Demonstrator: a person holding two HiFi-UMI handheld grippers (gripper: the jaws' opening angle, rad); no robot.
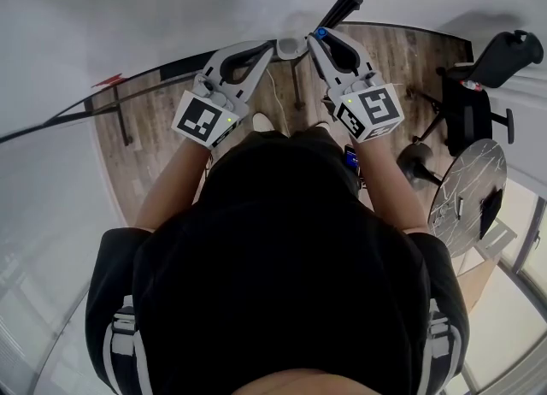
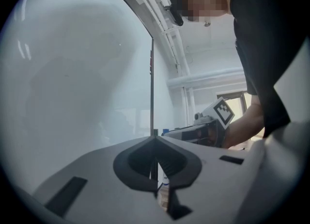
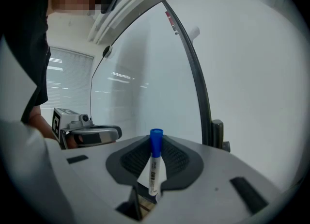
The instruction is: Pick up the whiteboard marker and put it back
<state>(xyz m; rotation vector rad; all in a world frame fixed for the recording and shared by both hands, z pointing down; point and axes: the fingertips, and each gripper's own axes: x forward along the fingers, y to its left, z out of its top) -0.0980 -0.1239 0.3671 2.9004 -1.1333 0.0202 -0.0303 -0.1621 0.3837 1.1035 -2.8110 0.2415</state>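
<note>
A whiteboard marker (image 3: 154,167) with a blue cap (image 3: 156,140) stands upright between the jaws of my right gripper (image 3: 155,145), which is shut on its white barrel. In the head view the blue cap (image 1: 320,32) shows at the tip of the right gripper (image 1: 329,43), close to the whiteboard (image 1: 171,8). My left gripper (image 2: 155,140) is held level beside it with its jaws closed together and nothing between them. From above, the left gripper (image 1: 261,51) points at the same spot on the board's lower edge.
The whiteboard's dark frame edge (image 3: 193,77) rises just right of the marker. A black office chair (image 1: 479,98) and a round glass table (image 1: 466,184) stand to the right on the wooden floor (image 1: 154,120). The person's body fills the lower head view.
</note>
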